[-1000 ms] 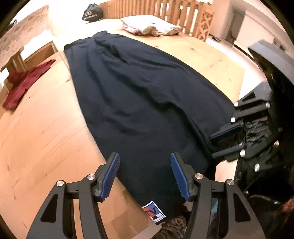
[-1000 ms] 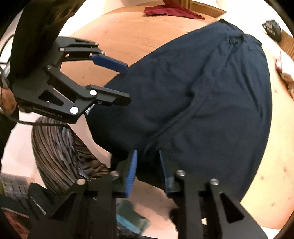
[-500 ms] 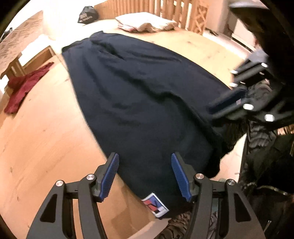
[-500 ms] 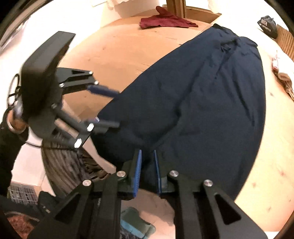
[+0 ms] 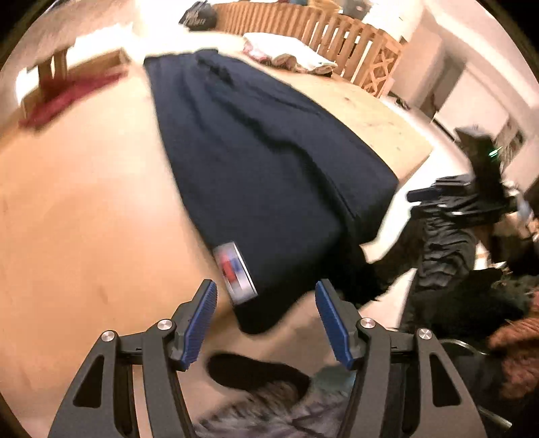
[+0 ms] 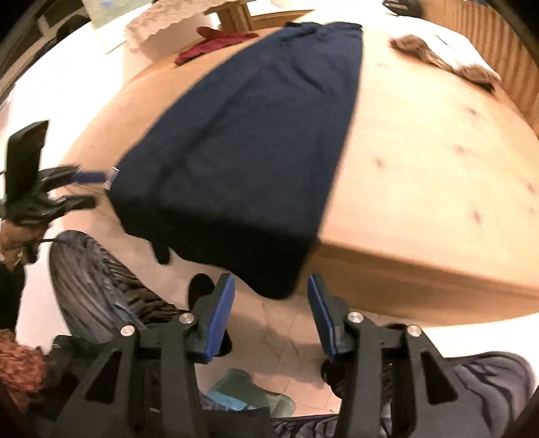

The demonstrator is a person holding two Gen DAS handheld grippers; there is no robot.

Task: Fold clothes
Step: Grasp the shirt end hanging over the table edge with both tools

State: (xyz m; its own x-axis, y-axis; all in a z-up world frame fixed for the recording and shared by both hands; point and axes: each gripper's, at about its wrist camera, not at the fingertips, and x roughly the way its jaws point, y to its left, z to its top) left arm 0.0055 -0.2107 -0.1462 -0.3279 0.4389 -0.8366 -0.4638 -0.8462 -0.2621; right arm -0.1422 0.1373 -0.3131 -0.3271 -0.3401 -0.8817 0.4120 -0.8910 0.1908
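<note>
A dark navy garment (image 5: 262,161) lies lengthwise on the wooden table (image 5: 84,209), its near end hanging over the table's front edge; it also shows in the right wrist view (image 6: 249,141). A white label with red and blue print (image 5: 235,269) sits at its near left corner. My left gripper (image 5: 264,323) is open and empty, just in front of that corner. My right gripper (image 6: 271,313) is open and empty, below the hanging right corner. Each gripper shows in the other's view, the right one (image 5: 438,195) and the left one (image 6: 81,188).
A red cloth (image 5: 67,97) lies at the table's far left. A pile of light folded clothes (image 5: 289,57) sits at the far end by a wooden railing (image 5: 337,33). A black bag (image 5: 198,17) lies beyond. The person's striped trousers (image 6: 101,289) stand below the table edge.
My right gripper has opened and let go of the garment's edge, then drawn back off the table. Both grippers have pulled back toward the front edge. The garment's near end now hangs loose.
</note>
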